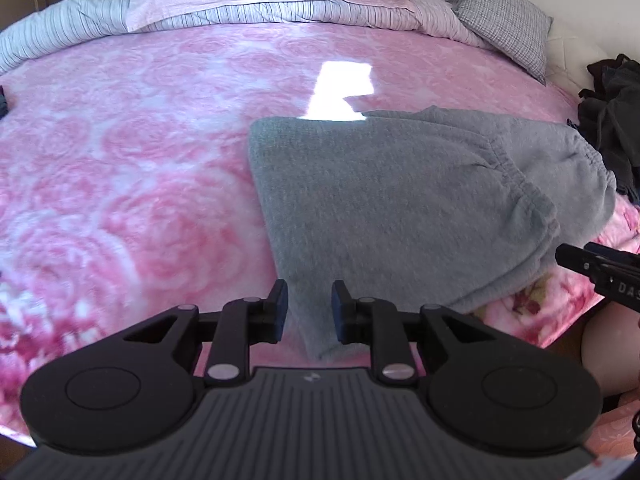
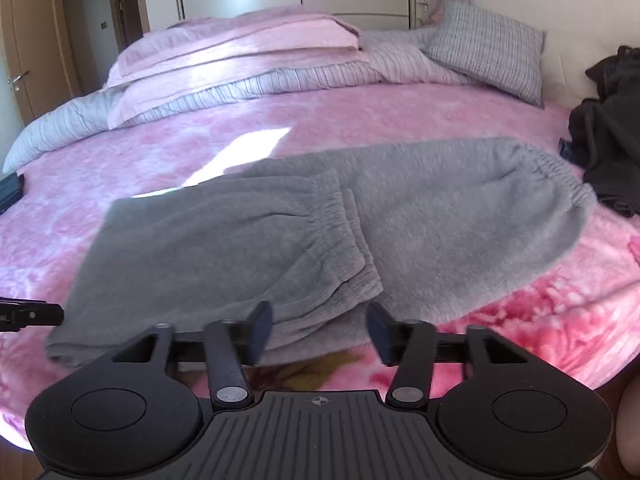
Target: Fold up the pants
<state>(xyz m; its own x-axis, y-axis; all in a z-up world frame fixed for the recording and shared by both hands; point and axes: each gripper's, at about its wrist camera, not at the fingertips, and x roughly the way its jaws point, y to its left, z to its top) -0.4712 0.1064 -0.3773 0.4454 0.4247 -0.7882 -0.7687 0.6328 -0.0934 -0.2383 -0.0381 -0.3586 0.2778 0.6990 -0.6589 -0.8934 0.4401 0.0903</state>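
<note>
Pink rose-patterned blanket point(image 2: 120, 152) covers the whole bed, with a folded pink and striped quilt point(image 2: 240, 60) piled at the far side and doors behind it. Far left on the blanket lies a small dark thing, too cut off to name.

My left gripper point(image 1: 308, 308) hangs over the near left corner of the grey pants point(image 1: 380, 200). Its jaws stand narrowly apart with nothing pinched; the folded corner of the cloth lies below and between the fingers point(image 1: 278, 308), though I cannot tell whether they touch it. In the right wrist view, that gripper's tip pokes in at the left edge, just beside the pants' near left corner.

Centre of the bed, the pants lie flat and folded over, the cuffed leg ends point(image 2: 340, 220) resting on top of the lower layer, the elastic waistband point(image 2: 560, 172) toward the right. A patch of sunlight falls just behind them.

My right gripper point(image 2: 318, 332) sits at the near edge of the pants, jaws wide apart and holding nothing.

Further right a grey checked pillow point(image 2: 488, 48) leans near the headboard, and a heap of dark clothes point(image 2: 608, 152) lies just past the waistband.
</note>
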